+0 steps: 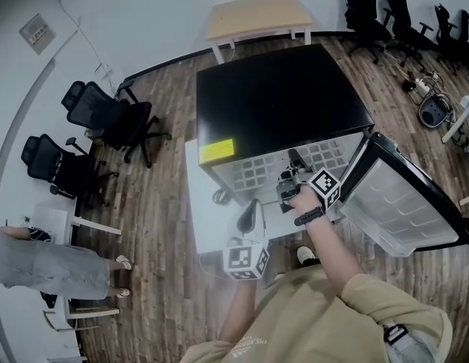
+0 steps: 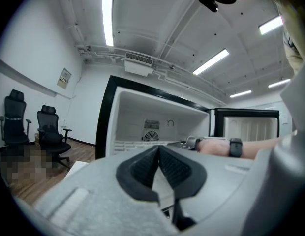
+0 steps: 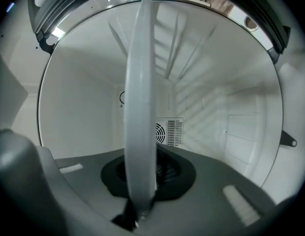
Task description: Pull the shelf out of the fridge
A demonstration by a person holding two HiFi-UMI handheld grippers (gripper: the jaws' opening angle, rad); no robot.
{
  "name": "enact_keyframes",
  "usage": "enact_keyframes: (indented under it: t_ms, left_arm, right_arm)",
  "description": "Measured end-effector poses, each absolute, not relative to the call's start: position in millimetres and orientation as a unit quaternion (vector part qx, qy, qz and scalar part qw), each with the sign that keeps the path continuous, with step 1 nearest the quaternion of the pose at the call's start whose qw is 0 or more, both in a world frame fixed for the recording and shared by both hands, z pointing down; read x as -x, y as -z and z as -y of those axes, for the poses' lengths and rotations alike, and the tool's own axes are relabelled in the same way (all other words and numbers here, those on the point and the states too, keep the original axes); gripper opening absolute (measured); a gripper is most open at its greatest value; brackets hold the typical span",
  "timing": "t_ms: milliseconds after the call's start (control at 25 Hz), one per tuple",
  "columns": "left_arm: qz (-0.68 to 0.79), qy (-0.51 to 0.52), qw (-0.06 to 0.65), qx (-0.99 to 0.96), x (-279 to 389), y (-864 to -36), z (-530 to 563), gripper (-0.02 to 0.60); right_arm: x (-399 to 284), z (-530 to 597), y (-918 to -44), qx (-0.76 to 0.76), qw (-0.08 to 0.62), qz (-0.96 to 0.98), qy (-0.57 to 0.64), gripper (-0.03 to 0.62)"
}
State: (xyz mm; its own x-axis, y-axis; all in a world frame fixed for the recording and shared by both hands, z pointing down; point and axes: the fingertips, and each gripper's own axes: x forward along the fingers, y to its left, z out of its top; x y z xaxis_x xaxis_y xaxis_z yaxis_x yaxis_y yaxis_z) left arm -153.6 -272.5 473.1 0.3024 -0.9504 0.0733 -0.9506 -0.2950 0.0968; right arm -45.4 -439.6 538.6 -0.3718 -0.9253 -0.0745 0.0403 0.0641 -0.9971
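The black fridge (image 1: 280, 100) stands with its door (image 1: 405, 203) swung open to the right. Its white grid shelf (image 1: 257, 171) sticks out past the front opening. My right gripper (image 1: 289, 181) is shut on the shelf's front rim. In the right gripper view that rim (image 3: 140, 107) runs as a white bar straight through the right gripper (image 3: 142, 173). My left gripper (image 1: 250, 216) hangs lower, in front of the fridge, apart from the shelf. Its pads (image 2: 142, 168) meet with nothing between them. From there the fridge (image 2: 157, 117) and the shelf (image 2: 135, 143) lie ahead.
Black office chairs (image 1: 106, 119) stand to the left and more chairs (image 1: 393, 13) at the back right. A light wooden table (image 1: 257, 17) is behind the fridge. A person (image 1: 45, 263) stands at the far left. A fan vent (image 3: 168, 132) sits on the fridge's back wall.
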Motion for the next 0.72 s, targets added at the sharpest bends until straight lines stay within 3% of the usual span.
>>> enact_keyframes:
  t_ms: [720]
  left_arm:
    - [0.545, 0.010, 0.064, -0.836, 141.0, -470.3, 235.6, 0.002]
  right_arm:
    - [31.5, 367.7, -544.9, 0.358, 0.430, -0.596, 0.576, 0.029]
